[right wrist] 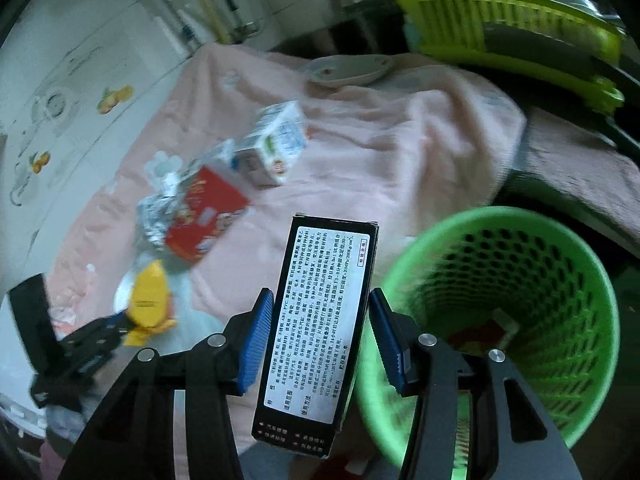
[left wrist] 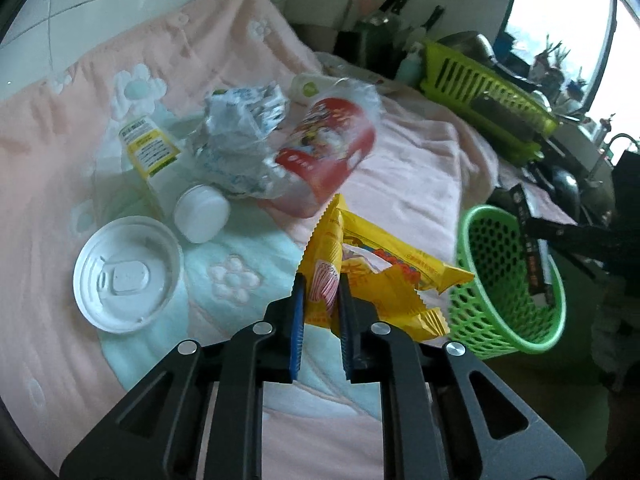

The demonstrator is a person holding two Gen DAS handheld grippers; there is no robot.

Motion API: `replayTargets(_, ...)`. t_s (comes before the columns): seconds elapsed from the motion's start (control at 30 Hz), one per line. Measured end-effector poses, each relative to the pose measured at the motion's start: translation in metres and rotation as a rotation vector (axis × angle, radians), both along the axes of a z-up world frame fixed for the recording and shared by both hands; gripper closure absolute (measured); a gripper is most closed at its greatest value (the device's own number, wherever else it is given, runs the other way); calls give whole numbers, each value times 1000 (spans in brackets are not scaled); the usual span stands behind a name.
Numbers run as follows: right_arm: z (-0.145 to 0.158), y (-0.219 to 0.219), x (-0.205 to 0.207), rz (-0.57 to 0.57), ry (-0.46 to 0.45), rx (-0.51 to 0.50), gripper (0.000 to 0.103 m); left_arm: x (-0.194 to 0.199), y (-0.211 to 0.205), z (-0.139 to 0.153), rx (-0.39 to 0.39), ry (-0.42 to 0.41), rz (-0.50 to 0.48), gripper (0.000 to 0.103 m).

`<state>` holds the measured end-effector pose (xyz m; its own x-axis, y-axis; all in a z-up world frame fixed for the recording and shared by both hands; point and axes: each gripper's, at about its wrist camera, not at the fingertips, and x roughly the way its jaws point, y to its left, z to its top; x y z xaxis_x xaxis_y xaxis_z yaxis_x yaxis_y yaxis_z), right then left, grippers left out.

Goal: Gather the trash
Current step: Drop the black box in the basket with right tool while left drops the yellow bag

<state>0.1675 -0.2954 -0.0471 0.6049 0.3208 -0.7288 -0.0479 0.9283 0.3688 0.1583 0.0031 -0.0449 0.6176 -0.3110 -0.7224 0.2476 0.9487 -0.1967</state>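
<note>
Yellow snack wrapper [left wrist: 362, 276] pinched in left gripper [left wrist: 322, 300], blue-padded fingers [left wrist: 298, 320] clamped on its crimped edge, wrapper lifted off pink blanket [left wrist: 400, 152] covering the table. Same wrapper seen small from right wrist cam [right wrist: 150, 300], left gripper [right wrist: 116, 330] at lower left there.

Right gripper [right wrist: 316, 320] clenched on black box w/ white printed label [right wrist: 320, 332], box upright betw. fingers [right wrist: 256, 336], pads pressing both long sides. Held just beside rim of green mesh basket [right wrist: 580, 280], not over opening as far as can be told. From left cam, box [left wrist: 532, 240] sits at basket's far rim [left wrist: 472, 240], right gripper mostly dark blur behind.

Basket interior: something red and white at bottom [right wrist: 486, 330] (too blurred to ID).

Remaining on blanket, left cam:
- white round lid [left wrist: 126, 274], flat, near left edge
- white screw cap [left wrist: 202, 212] just beside lid
- yellow-labelled carton [left wrist: 148, 152], lying down
- crumpled silver/blue foil bag [left wrist: 240, 140] touching red printed bag [left wrist: 328, 148]
- small white-green container [left wrist: 310, 88] behind red bag

Right cam adds white milk-type carton [right wrist: 276, 144] next to red bag [right wrist: 206, 216], and shallow dish [right wrist: 348, 70] at far end of blanket.

Lime-green dish rack [left wrist: 484, 96] beyond blanket, to the right.
</note>
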Motion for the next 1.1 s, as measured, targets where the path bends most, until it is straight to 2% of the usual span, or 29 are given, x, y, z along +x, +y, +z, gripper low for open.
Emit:
replayTargets(0.27,-25,-65,-10,-124,27,-92,55,-8,-43,18,-23,-30,-101,89)
replayTargets(0.47,-46,-94,-15,-182,52,-136,55,-7,-87,20,-17,-31,-170,89)
replayTargets(0.77,-72,-129,-28,-229,92,-123,54,0,-162,11,24,-11,-266,89)
replayTargets(1.1,-65,-140,-46,-232,65,-97,45,13,-217,-21,81,49,-313,87)
